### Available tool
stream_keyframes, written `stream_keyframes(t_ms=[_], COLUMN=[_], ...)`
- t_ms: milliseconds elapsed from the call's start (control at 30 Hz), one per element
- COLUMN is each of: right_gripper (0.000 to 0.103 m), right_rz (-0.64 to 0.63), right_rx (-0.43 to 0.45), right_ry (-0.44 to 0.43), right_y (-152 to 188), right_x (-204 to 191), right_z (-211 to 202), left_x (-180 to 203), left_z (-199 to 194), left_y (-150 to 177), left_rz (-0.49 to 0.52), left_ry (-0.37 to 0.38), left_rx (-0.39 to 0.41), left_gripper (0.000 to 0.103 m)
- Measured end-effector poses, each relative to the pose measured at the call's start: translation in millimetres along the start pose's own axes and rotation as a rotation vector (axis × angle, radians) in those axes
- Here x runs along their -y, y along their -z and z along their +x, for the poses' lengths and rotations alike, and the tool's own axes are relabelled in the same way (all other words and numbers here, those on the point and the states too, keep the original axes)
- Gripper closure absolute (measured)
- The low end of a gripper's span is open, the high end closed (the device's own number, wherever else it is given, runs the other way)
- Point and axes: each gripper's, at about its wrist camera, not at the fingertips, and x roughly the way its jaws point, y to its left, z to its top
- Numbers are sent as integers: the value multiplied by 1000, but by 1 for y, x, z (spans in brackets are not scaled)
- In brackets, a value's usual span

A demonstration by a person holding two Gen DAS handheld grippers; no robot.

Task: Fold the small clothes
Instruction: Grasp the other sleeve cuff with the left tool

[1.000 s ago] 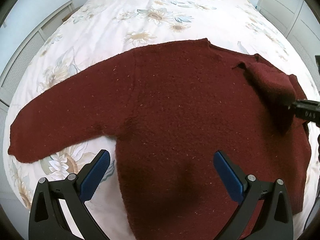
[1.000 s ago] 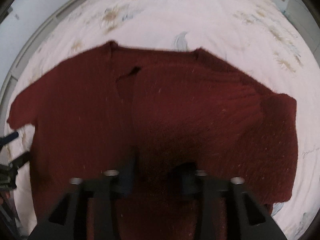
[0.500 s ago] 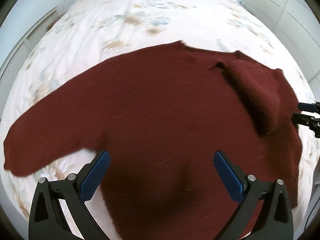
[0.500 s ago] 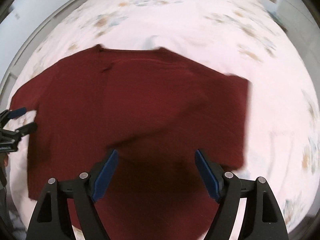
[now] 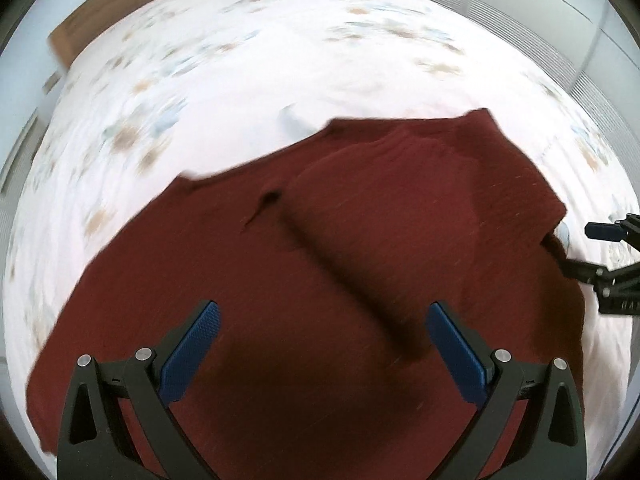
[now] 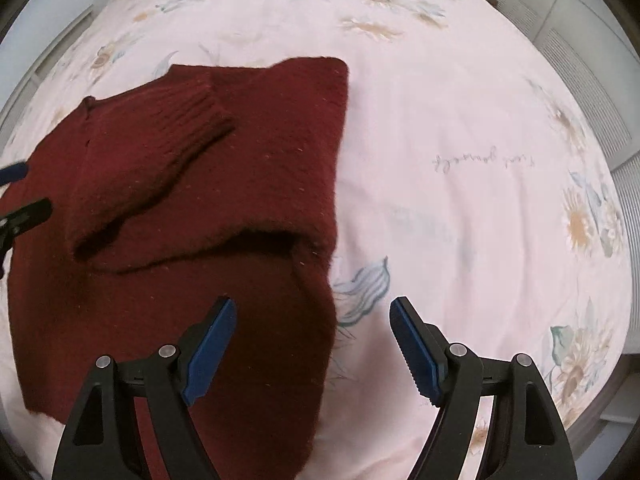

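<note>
A dark red knit sweater (image 5: 280,280) lies flat on the floral bedspread (image 5: 280,60). One sleeve (image 6: 160,152) is folded across its body, ribbed cuff up; the same sleeve shows in the left wrist view (image 5: 360,248). My left gripper (image 5: 320,356) is open and empty, hovering over the sweater's body. My right gripper (image 6: 312,344) is open and empty, over the sweater's right edge and the bare bedspread (image 6: 460,140). The right gripper also shows at the right edge of the left wrist view (image 5: 600,252).
The bed fills both views. White cupboard doors (image 5: 540,12) stand along the far right side, and a wooden headboard (image 5: 88,24) is at the far end. The left gripper's fingers (image 6: 16,192) show at the left edge of the right wrist view.
My right gripper let go of the sleeve, which now lies folded across the sweater, and pulled back to the right. My left gripper swung right over the sweater, staying open.
</note>
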Motion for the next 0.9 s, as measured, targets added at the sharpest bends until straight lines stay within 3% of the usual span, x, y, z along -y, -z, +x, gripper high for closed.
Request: stream_keyframes(t_ms=[167, 333, 500, 567, 667, 733, 900], right_gripper=[23, 23, 23, 23, 23, 23, 23], right_rz=[25, 48, 63, 60, 49, 46, 43], right_rx=[-3, -2, 1, 12, 24, 30, 54], right_ry=[-11, -11, 16, 32, 50, 54, 35], right_y=[2, 2, -2, -1, -7, -13, -27], right_x=[11, 18, 25, 31, 28, 25, 20], right_z=[4, 12, 25, 26, 31, 33, 34], left_x=[40, 72, 75, 69, 60, 54, 19], left_z=[22, 58, 92, 98, 97, 92, 73], left_y=[-30, -44, -47, -48, -51, -53, -58], left_rz=[92, 217, 201, 170, 148, 145, 35], left_ry=[-8, -77, -89, -63, -62, -93, -50], left_rx=[-8, -44, -144, -159, -135, -113, -65], left_gripper=[1, 1, 6, 17, 52, 87, 89])
